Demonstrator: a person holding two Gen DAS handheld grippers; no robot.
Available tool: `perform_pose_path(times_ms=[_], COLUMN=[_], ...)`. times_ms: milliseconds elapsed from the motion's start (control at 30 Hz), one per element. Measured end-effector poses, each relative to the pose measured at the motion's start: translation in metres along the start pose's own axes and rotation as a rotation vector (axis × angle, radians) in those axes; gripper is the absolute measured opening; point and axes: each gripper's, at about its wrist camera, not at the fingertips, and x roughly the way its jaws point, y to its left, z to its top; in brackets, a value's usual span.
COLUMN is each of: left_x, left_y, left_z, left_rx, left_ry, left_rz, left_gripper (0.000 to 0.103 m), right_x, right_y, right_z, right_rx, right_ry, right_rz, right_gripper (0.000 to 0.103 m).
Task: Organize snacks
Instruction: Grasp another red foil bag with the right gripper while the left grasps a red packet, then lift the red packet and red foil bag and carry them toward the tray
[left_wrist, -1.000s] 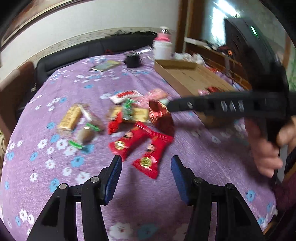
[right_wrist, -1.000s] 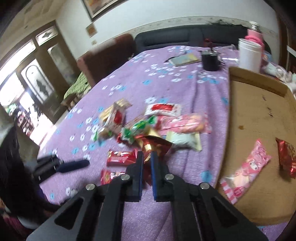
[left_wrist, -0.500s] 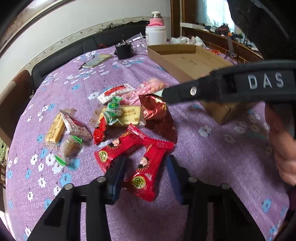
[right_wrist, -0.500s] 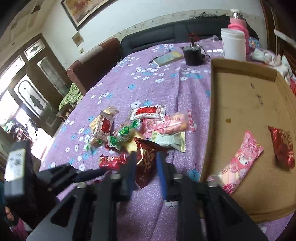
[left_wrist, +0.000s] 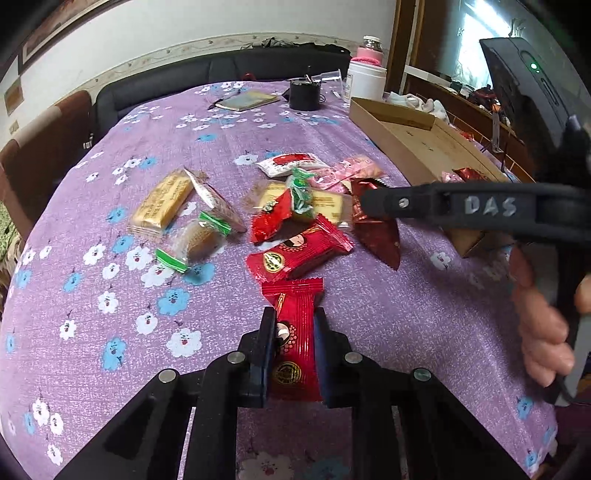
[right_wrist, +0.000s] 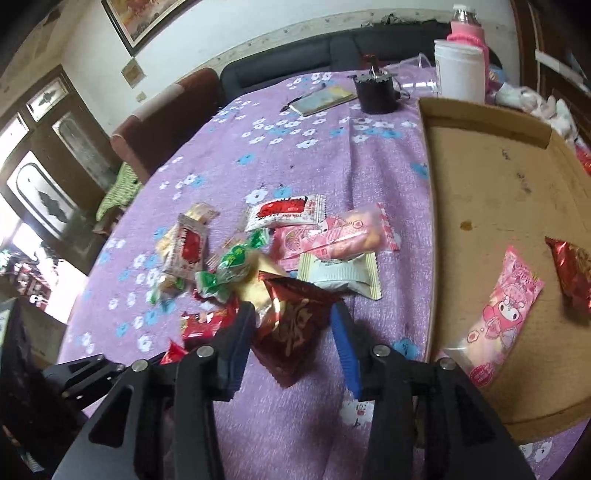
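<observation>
We take the cardboard tray as our landmark: two packets already lie inside it, a pink one and a dark red one, so we judge it to be where the snacks are gathered. The rest sit in a loose pile on the purple flowered cloth beside the tray. Our left gripper, well away from the tray, has just closed and is clamped on a red packet at the pile's near edge. Our right gripper, just beside the tray's near wall, has just been opening; its fingers stand apart around a maroon foil packet without pressing it.
</observation>
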Motion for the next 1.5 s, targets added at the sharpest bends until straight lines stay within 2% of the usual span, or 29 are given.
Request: perform_pose_path(times_ms=[133, 200, 267, 300, 367, 567, 700, 733, 767, 867, 1000, 1167, 1300, 1500], left_x=[0.001, 0.0, -0.001, -0.002, -0.002, -0.003, -0.002, -0.001, -0.001, -0.002, -0.001, 0.001, 0.001, 0.001], left_y=[0.0, 0.002, 0.003, 0.004, 0.004, 0.005, 0.0, -0.002, -0.002, -0.003, -0.005, -0.012, -0.008, -0.011], left_z=[0.001, 0.001, 0.0, 0.0, -0.001, -0.001, 0.0, 0.0, 0.001, 0.001, 0.001, 0.001, 0.002, 0.002], left_rx=[-0.006, -0.013, -0.018, -0.019, -0.02, -0.013, 0.007, 0.014, 0.015, 0.011, 0.026, 0.056, 0.043, 0.059], left_ry=[0.001, 0.001, 0.001, 0.0, 0.0, 0.002, 0.005, 0.006, 0.006, 0.003, 0.012, 0.008, 0.01, 0.008], left_rz=[-0.02, -0.029, -0.035, -0.035, -0.035, -0.027, -0.003, 0.005, 0.007, 0.026, 0.058, 0.074, 0.06, 0.083], left_gripper=[0.019, 0.019, 0.019, 0.019, 0.019, 0.019, 0.019, 0.019, 0.019, 0.019, 0.019, 0.019, 0.019, 0.019], right_x=[0.002, 0.002, 0.005, 0.006, 0.004, 0.009, 0.02, 0.021, 0.021, 0.016, 0.013, 0.014, 0.012, 0.014], right_y=[0.015, 0.022, 0.034, 0.039, 0.046, 0.039, 0.044, 0.045, 0.045, 0.043, 0.038, 0.046, 0.043, 0.041], right_z=[-0.005, -0.008, -0.014, -0.017, -0.022, -0.018, -0.02, -0.02, -0.019, -0.018, -0.022, -0.032, -0.034, -0.033], right_rx=[-0.105, -0.152, -0.221, -0.261, -0.31, -0.271, -0.286, -0.291, -0.284, -0.264, -0.266, -0.322, -0.294, -0.279], right_ry=[-0.014, 0.0, 0.045, 0.056, 0.035, 0.005, 0.02, 0.022, 0.026, 0.051, 0.048, -0.006, -0.029, -0.032], right_rz=[-0.052, -0.02, 0.06, 0.073, 0.033, 0.039, 0.027, 0.022, 0.027, 0.048, -0.053, -0.12, -0.118, -0.113], right_gripper=[0.043, 0.04, 0.035, 0.034, 0.033, 0.033, 0.038, 0.037, 0.028, 0.026, 0.026, 0.03, 0.031, 0.031])
